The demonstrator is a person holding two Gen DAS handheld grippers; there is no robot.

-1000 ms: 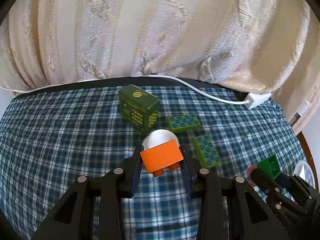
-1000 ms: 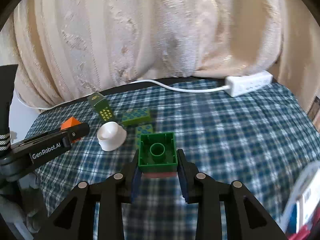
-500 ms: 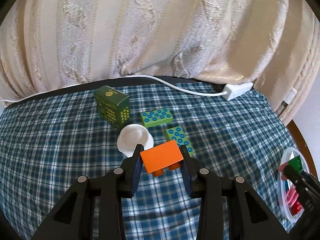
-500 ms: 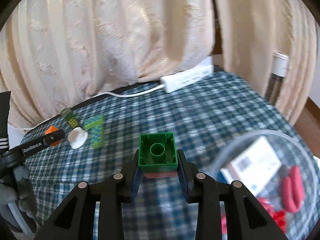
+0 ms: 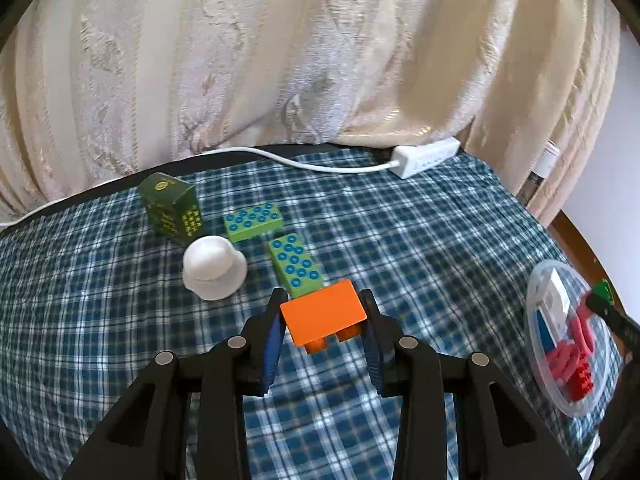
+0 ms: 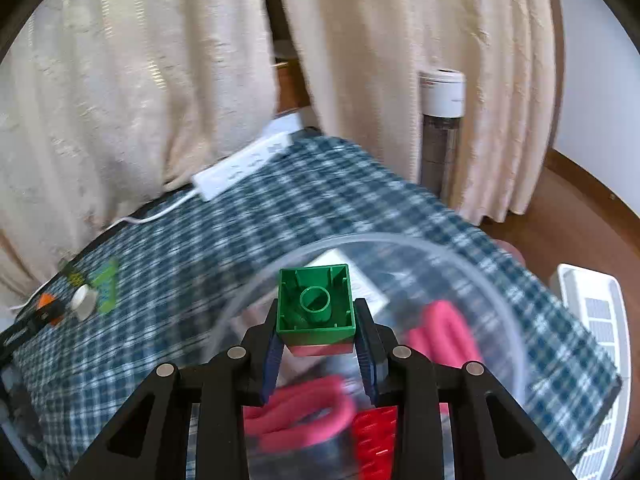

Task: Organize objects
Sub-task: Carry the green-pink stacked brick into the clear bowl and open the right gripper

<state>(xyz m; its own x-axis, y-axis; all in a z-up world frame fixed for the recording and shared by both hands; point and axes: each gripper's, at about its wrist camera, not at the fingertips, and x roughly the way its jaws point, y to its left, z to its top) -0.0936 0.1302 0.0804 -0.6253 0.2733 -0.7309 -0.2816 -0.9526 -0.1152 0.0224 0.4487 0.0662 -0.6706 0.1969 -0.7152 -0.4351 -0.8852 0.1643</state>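
Note:
My left gripper (image 5: 322, 314) is shut on an orange brick (image 5: 324, 315) and holds it above the plaid cloth. Two lime bricks (image 5: 254, 222) (image 5: 296, 265), a white cap (image 5: 214, 267) and a dark green box (image 5: 171, 209) lie beyond it. My right gripper (image 6: 318, 320) is shut on a green brick (image 6: 316, 306) stacked on a red one, held over a clear round container (image 6: 516, 324). The container (image 5: 536, 292) holds red and pink pieces and a white card. The right gripper's tip shows at the right edge of the left wrist view (image 5: 604, 300).
A white power strip (image 5: 426, 157) and its cable lie at the table's back edge by the cream curtain. A tall grey and white cylinder (image 6: 442, 128) stands off the table's far corner. A white slatted object (image 6: 596, 320) sits on the right beyond the table edge.
My right gripper has swung right with the green brick, from over the cloth to over the clear container. My left gripper has drawn back and to the right, still holding the orange brick.

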